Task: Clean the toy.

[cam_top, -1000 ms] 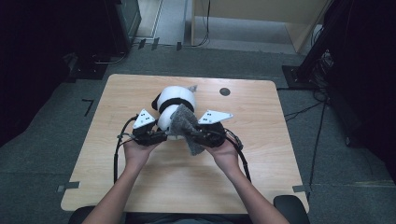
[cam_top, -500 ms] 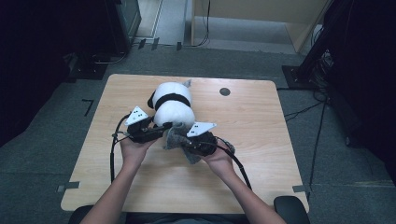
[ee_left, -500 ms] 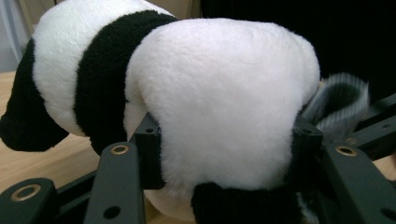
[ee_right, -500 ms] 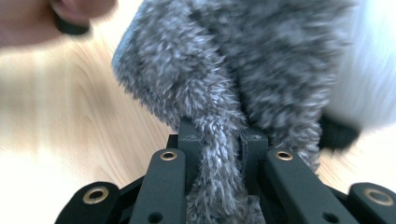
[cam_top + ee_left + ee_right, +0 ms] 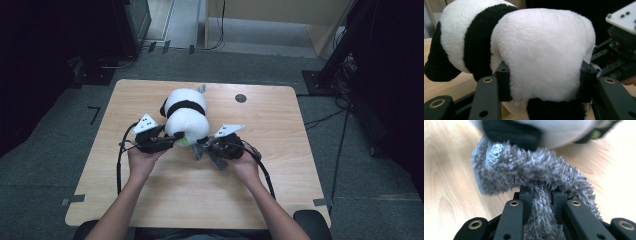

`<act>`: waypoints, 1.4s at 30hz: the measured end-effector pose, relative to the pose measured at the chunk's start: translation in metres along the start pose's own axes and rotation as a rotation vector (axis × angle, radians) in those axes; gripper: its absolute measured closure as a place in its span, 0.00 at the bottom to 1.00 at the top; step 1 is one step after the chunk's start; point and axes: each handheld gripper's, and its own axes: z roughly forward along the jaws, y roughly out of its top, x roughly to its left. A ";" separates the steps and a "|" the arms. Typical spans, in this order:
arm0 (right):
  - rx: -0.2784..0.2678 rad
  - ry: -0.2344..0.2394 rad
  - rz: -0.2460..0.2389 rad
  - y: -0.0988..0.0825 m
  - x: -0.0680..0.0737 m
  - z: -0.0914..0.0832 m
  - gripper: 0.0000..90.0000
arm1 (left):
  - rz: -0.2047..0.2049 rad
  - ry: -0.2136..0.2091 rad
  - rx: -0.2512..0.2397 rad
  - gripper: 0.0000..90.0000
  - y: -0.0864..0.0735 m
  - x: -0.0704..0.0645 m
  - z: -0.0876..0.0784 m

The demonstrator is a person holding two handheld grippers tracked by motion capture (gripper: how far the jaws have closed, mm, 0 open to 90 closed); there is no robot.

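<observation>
A black-and-white panda plush (image 5: 186, 117) lies on the wooden table (image 5: 280, 165). My left gripper (image 5: 176, 138) comes in from the plush's left, and its jaws are shut on the white rounded part of the panda (image 5: 541, 50), with the pads pressing in on both sides of the left gripper (image 5: 544, 85). My right gripper (image 5: 204, 145) sits low at the plush's near right side, shut on a grey fuzzy cloth (image 5: 206, 151). A strand of that grey cloth (image 5: 524, 172) is pinched between the pads of the right gripper (image 5: 541, 200), just under the panda (image 5: 549, 130).
A dark round mark (image 5: 240, 98) sits on the table behind the plush. Black cables (image 5: 120, 165) trail from both grippers toward the near edge. Dark equipment and cables stand on the floor around the table.
My right gripper has sunk toward the table with the grey cloth in it. The left gripper and the panda have barely shifted.
</observation>
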 end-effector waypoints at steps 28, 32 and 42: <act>-0.267 0.084 0.103 0.042 0.016 -0.062 0.84 | 0.076 0.002 0.034 0.49 -0.007 -0.021 0.013; -0.264 0.100 0.082 0.043 0.026 -0.057 0.85 | 0.051 0.002 0.030 0.49 -0.007 -0.016 0.011; -0.165 0.151 -0.024 0.041 0.050 -0.032 0.85 | 0.005 0.003 0.004 0.50 -0.006 -0.009 0.005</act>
